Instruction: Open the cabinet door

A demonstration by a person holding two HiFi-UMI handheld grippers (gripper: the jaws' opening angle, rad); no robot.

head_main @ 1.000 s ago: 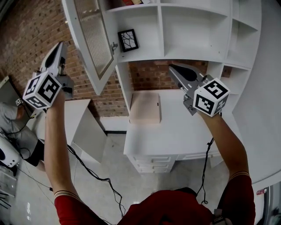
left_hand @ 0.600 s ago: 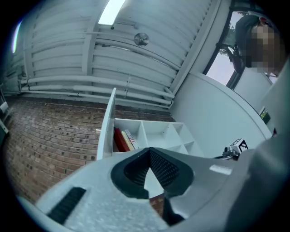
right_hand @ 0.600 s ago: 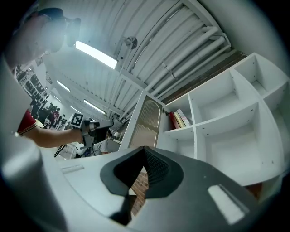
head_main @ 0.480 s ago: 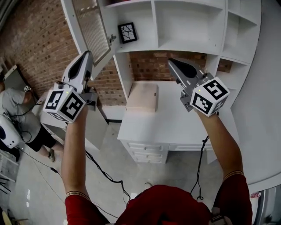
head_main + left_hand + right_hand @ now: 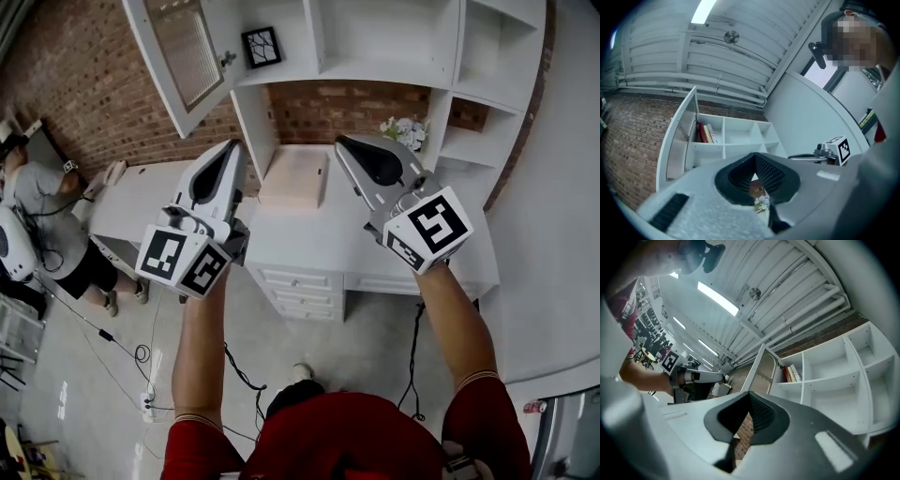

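White glass-panelled cabinet door stands open, up and left of the closed, empty left tool; the right tool is likewise closed and empty. Task looks done: keep both clear of the door

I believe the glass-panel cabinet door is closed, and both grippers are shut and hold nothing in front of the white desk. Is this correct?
Not quite: the cabinet door is open, swung out to the left of the shelves, as the head view shows. The rest holds: the left gripper and right gripper are shut and hold nothing in front of the white desk.
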